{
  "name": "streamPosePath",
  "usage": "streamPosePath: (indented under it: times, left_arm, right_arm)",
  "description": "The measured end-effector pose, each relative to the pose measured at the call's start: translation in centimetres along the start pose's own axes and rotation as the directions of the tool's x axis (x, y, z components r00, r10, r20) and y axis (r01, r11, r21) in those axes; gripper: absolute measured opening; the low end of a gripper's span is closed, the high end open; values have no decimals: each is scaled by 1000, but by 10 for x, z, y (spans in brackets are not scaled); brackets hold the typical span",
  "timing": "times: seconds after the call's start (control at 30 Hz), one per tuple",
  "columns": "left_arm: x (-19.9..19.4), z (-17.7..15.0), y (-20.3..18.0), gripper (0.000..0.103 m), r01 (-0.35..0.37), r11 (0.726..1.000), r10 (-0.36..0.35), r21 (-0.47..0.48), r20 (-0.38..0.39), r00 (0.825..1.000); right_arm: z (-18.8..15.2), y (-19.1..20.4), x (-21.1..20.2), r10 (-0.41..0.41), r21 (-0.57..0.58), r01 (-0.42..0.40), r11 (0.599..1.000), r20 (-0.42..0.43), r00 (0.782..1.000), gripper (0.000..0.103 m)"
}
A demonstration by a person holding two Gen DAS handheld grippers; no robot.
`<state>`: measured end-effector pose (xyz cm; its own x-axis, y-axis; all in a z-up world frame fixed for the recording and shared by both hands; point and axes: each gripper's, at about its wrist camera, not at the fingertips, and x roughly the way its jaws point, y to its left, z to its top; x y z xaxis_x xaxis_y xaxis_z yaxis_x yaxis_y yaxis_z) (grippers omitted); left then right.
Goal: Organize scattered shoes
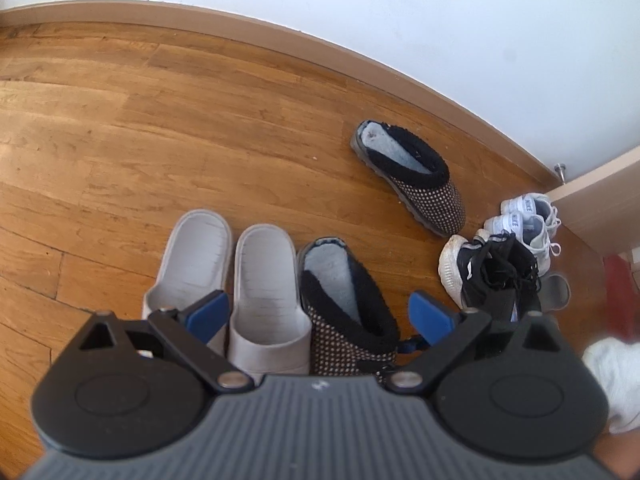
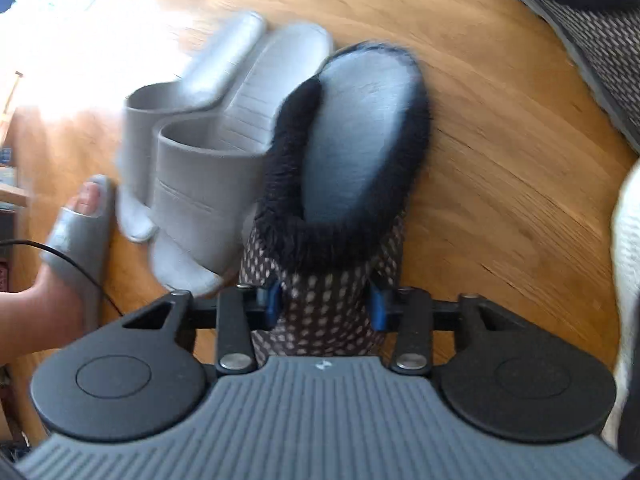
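Observation:
A dotted brown slipper with black fleece trim [image 2: 360, 140] lies on the wooden floor, next to a pair of grey slippers [image 2: 208, 152]. My right gripper [image 2: 326, 306] is shut on its dotted toe part, a blue pad pressing each side. In the left wrist view the same slipper [image 1: 344, 304] lies right of the grey pair [image 1: 264, 292]. My left gripper [image 1: 319, 312] hovers above them, open and holding nothing. The matching dotted slipper [image 1: 412, 176] lies apart and turned at an angle, nearer the wall; it also shows at the top right of the right wrist view [image 2: 592, 20].
White sneakers [image 1: 524, 220] and a black-and-white sneaker [image 1: 480, 268] crowd the corner by a wooden door [image 1: 600, 200] and its doorstop [image 1: 560, 170]. A skirting board [image 1: 280, 36] runs along the white wall. A person's foot in a grey slipper [image 2: 80, 232] and a black cable [image 2: 60, 256] sit left.

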<state>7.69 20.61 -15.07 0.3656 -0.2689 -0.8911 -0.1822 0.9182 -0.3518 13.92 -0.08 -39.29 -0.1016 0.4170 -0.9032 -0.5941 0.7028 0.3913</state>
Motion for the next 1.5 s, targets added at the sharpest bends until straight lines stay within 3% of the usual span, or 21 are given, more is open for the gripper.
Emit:
streamPosePath:
  times: [0.13, 0.2, 0.27, 0.3, 0.37, 0.47, 0.57, 0.63, 0.7, 0.8, 0.83, 0.9, 1.03, 1.13, 1.27, 1.3, 1.37, 1.4, 1.47, 1.5]
  left_arm:
    - [4, -1, -4, 98, 4, 1000, -4, 8, -18, 1000]
    - [6, -1, -6, 98, 2, 1000, -2, 19, -26, 1000]
    - [5, -2, -7, 98, -1, 999, 2, 33, -29, 1000]
    - [4, -2, -7, 98, -4, 999, 5, 42, -28, 1000]
    - [2, -4, -8, 98, -15, 998, 16, 67, -13, 1000]
    - [-2, -6, -11, 99, -33, 994, 31, 105, 25, 999]
    - [7, -10, -16, 102, -38, 992, 33, 124, 42, 999]
    - [22, -13, -24, 102, -32, 988, 30, 151, 19, 999]
    - [42, -21, -39, 102, 5, 979, 6, 202, -57, 998]
    - [53, -28, -55, 102, 38, 966, -19, 256, -76, 997]
    - [55, -28, -58, 102, 39, 965, -27, 260, -51, 998]
    - [62, -24, -64, 102, 38, 965, -45, 258, 20, 999]
    - [94, 0, -82, 100, 51, 979, -75, 196, 116, 990]
    - [132, 27, -98, 96, 126, 992, -129, 27, 138, 982]
    - [198, 68, -120, 92, 167, 959, -159, -228, 55, 986]
    - [226, 78, -127, 91, 146, 940, -154, -309, 0, 988]
    - [262, 86, -135, 90, 66, 930, -96, -363, -65, 993]
    - [273, 89, -136, 84, 33, 927, -67, -373, -79, 995]
    - [296, 94, -136, 83, -23, 918, -16, -396, -94, 995]
    - [305, 95, -133, 81, -18, 910, -14, -415, -75, 997]
  right_arm:
    - [5, -10, 5, 63, 267, -64, 962, 12, 998, 38]
    - [7, -6, 7, 74, 259, -78, 963, 24, 997, 41]
    - [9, -2, 8, 96, 211, -98, 973, 21, 995, 59]
    - [10, -5, 6, 124, 211, -123, 970, 9, 992, 63]
    - [11, -15, -1, 162, 232, -156, 960, -8, 987, 65]
    - [13, -37, -40, 192, 189, -201, 961, 63, 979, 66]
    - [25, -51, -87, 33, 36, -42, 998, 227, 973, 76]
    - [41, -71, -114, -78, 22, 75, 997, 334, 939, 76]
    - [57, -91, -128, -134, 33, 131, 991, 394, 909, 78]
    - [73, -104, -123, -257, -51, 308, 950, 435, 863, 82]
    - [74, -109, -120, -319, -82, 393, 916, 445, 837, 82]
    - [76, -119, -126, -379, -81, 462, 883, 459, 803, 82]
    - [52, -138, -169, -352, 113, 346, 931, 522, 777, 82]
    - [10, -159, -211, -339, 253, 233, 939, 562, 754, 86]
    - [-49, -180, -239, -324, 396, 86, 914, 588, 741, 88]
    - [-65, -186, -245, -323, 427, 52, 903, 595, 736, 88]
    - [-84, -193, -253, -321, 456, 15, 890, 602, 731, 89]
    - [-91, -196, -256, -311, 459, -2, 889, 605, 733, 89]
    - [-97, -199, -260, -291, 453, -22, 891, 609, 738, 89]
    - [-99, -199, -259, -283, 448, -27, 894, 609, 741, 89]
